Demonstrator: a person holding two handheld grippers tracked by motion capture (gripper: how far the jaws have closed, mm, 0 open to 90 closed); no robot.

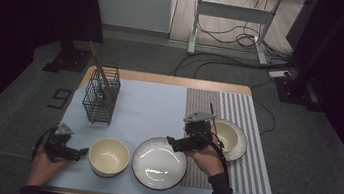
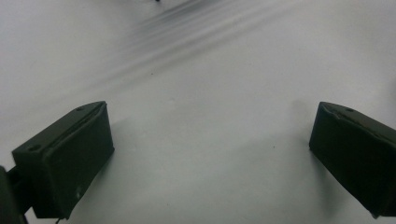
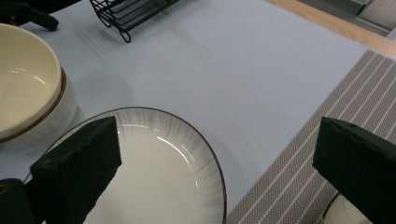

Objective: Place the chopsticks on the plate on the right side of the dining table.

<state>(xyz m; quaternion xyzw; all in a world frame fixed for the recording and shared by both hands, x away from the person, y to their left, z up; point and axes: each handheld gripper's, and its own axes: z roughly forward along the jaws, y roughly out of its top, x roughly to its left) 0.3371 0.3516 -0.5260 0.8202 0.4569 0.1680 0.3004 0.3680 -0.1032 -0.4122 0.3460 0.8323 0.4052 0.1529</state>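
Note:
A white ribbed plate (image 1: 159,164) (image 3: 159,177) lies at the table's front middle, with a cream bowl (image 1: 109,156) (image 3: 23,88) just left of it. A second cream bowl (image 1: 229,138) stands on the striped placemat (image 1: 248,117) (image 3: 299,172); a thin dark utensil (image 1: 211,111) leans up from it. My right gripper (image 1: 170,140) (image 3: 217,140) hovers open over the plate's far right rim, holding nothing. Open too, my left gripper (image 1: 84,151) (image 2: 210,154) lies low at the front left, pointing at the cream bowl, with pale blue mat (image 2: 210,70) between its jaws.
A black wire basket (image 1: 101,97) (image 3: 130,14) with wooden sticks in it stands at the back left of the pale blue mat (image 1: 148,109). Beyond the table are a white desk (image 1: 232,9), floor cables and dark stands.

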